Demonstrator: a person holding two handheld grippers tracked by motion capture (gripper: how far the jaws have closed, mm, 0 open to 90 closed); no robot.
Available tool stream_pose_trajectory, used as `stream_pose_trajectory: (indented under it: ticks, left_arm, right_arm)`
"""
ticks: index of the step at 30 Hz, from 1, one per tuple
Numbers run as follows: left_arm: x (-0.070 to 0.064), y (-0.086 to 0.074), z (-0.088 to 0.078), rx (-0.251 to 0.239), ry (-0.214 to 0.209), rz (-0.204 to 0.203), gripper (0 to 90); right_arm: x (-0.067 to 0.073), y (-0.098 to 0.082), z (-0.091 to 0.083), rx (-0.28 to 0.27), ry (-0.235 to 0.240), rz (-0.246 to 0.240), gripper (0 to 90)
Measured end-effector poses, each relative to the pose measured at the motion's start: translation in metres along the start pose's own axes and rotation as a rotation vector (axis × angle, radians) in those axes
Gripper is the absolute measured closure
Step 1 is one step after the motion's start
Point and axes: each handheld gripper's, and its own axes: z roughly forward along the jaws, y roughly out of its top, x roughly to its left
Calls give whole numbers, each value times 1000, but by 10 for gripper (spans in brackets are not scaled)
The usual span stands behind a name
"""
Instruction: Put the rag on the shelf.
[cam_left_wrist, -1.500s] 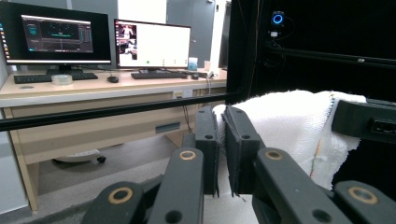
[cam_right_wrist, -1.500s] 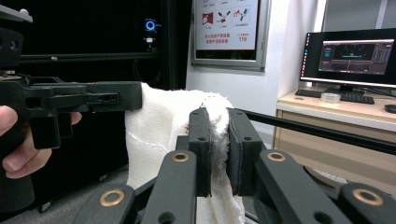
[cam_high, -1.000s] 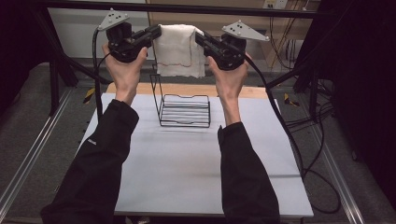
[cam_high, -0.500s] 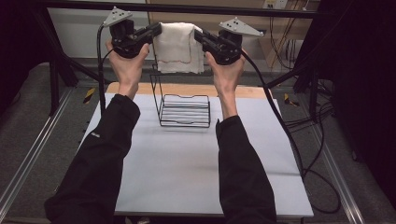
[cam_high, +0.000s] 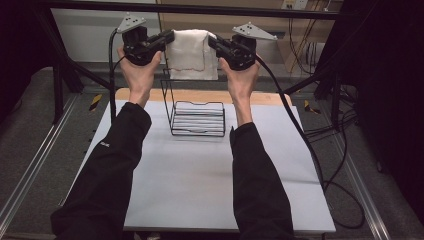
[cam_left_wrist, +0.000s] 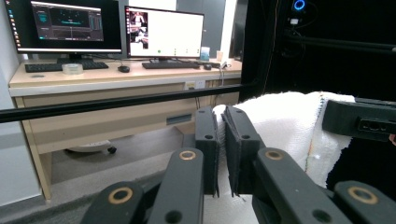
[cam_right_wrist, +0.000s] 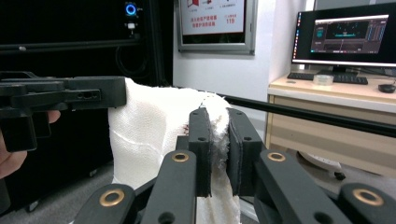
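Bare white table (cam_high: 200, 190) fills the lower frame, with a wire rack (cam_high: 196, 112) standing at centre near its far edge. Above the rack, at upper centre, a white towel (cam_high: 192, 60) hangs stretched, the left gripper (cam_high: 167, 39) clamped on its left top corner and the right gripper (cam_high: 214, 44) on its right, open air beneath.

high: overhead, facing forward-down | claw views: close, level | shared: white towel (cam_high: 192, 54)
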Motion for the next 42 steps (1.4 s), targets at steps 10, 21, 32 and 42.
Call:
stream_pose_trajectory:
  ticks: [10, 21, 32, 42]
  left_arm:
    - [1, -18, -3, 26, -12, -5, 840]
    - [-6, -37, -12, 57, -31, 17, 840]
    - [-11, -43, -19, 57, -46, 21, 840]
    - [-12, -48, -22, 66, -53, 27, 840]
  right_arm:
    - [1, -16, -2, 37, 10, 5, 817]
    - [3, -35, -10, 73, 13, 19, 817]
    - [7, -40, -19, 74, 15, 13, 817]
    - [9, -44, -22, 89, 16, -2, 816]
